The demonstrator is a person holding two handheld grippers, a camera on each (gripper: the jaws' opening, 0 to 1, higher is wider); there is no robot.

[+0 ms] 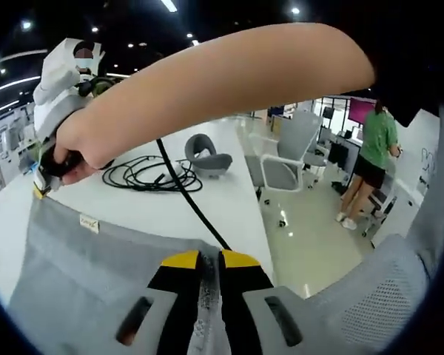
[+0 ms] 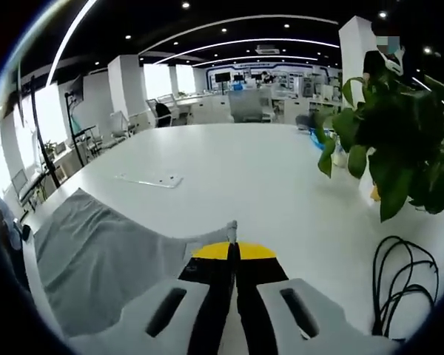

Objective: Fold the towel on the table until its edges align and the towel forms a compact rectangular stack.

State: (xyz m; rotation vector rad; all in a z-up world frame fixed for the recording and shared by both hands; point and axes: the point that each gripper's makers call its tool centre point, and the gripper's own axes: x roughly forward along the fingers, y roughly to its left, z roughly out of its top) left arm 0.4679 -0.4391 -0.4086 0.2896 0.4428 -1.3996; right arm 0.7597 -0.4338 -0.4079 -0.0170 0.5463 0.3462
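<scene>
A grey towel [image 1: 81,274] lies spread on the white table [image 1: 207,200], with a small label [image 1: 89,222] near its far edge. My left gripper [image 1: 211,260] has its yellow-tipped jaws shut on a fold of the towel. A bare arm crosses this view to the right gripper [image 1: 40,189], a white device held in a hand at the towel's far left corner. In the right gripper view, the towel [image 2: 96,259] runs away to the left. My right gripper [image 2: 233,251] is shut on a corner of it, and a bit of cloth pokes up past the tips.
A coiled black cable [image 1: 144,174] and a grey curved cushion [image 1: 207,157] lie farther back. Off the table's right edge are an office chair [image 1: 288,155] and a standing person [image 1: 374,159]. A potted plant [image 2: 392,133], a cable [image 2: 399,281] and a flat white card [image 2: 149,179] share the table.
</scene>
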